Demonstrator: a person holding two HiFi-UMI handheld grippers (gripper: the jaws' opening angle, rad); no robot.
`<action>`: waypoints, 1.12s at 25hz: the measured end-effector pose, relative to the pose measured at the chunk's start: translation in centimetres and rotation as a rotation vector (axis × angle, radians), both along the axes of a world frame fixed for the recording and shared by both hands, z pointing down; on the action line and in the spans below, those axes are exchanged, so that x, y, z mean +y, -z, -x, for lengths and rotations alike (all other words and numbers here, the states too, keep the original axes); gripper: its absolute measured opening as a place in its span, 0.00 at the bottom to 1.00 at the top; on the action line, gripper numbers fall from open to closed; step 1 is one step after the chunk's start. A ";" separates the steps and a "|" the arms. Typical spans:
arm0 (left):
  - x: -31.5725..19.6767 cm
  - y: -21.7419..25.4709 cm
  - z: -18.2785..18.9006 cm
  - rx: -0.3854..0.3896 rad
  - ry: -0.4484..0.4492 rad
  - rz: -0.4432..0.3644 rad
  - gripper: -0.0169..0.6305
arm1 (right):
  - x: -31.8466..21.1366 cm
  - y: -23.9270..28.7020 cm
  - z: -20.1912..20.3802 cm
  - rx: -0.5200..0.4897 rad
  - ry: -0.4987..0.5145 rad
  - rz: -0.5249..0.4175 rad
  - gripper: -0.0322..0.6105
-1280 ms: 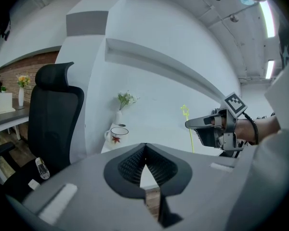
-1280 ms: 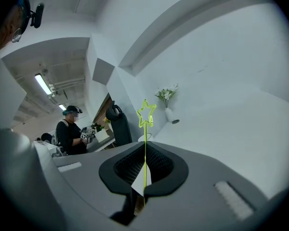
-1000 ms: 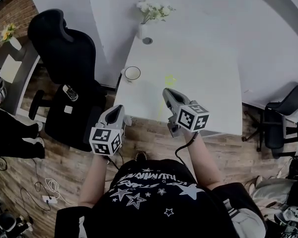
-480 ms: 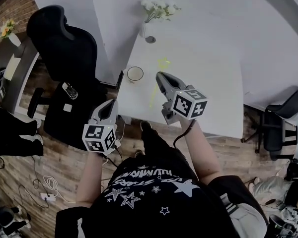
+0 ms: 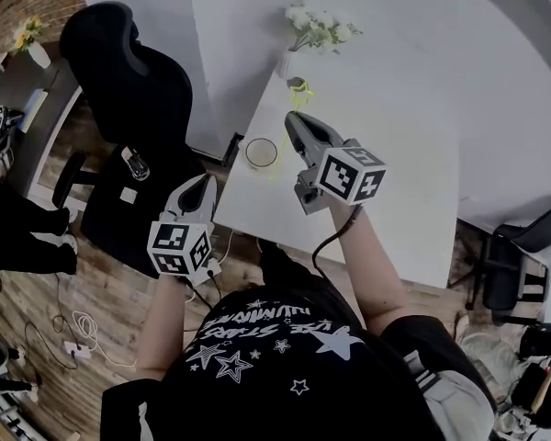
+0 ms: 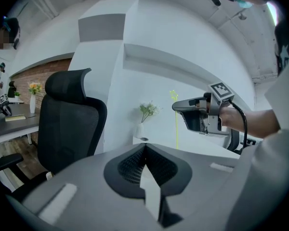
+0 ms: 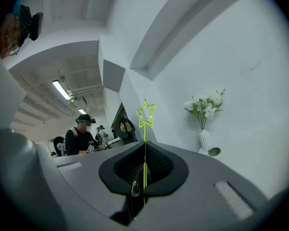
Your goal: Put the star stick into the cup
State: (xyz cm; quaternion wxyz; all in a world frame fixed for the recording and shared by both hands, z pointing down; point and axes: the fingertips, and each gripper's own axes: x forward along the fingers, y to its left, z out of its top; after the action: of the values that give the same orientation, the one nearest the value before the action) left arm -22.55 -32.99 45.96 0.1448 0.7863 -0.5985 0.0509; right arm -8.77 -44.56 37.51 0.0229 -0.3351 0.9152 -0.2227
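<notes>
Head view is showing the right gripper carried forward over the desk from the near edge where it was hanging a second ago. It is now sitting just beside the cup. Its jaws are clamping the star stick, which is running up between them with the star on top, as the right gripper view is confirming. The stick's lower end is reaching down near the cup's right rim, and I cannot tell whether it is over the opening. That is putting the task close to its last step, by my judgement: lining the stick's foot over the mouth, lowering it and letting go.

The left gripper is hanging clenched on nothing off the desk's near-left corner, away from the cup.

The cup is looking empty from above. The vase at the far end is holding white flowers.
</notes>
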 end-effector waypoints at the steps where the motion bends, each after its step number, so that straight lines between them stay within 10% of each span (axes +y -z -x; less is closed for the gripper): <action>1: -0.4 0.0 0.1 0.000 0.006 0.000 0.03 | -0.6 0.1 0.4 -0.002 0.006 -0.001 0.08; 28: -5.4 -3.8 0.8 0.016 0.077 0.112 0.03 | -6.7 -10.5 3.5 0.071 0.069 0.177 0.08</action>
State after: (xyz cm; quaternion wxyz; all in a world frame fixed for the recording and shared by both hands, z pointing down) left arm -23.32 -38.42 49.72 0.1954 0.7538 -0.6232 0.0725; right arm -12.24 -51.27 47.97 -0.0469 -0.3119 0.9031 -0.2914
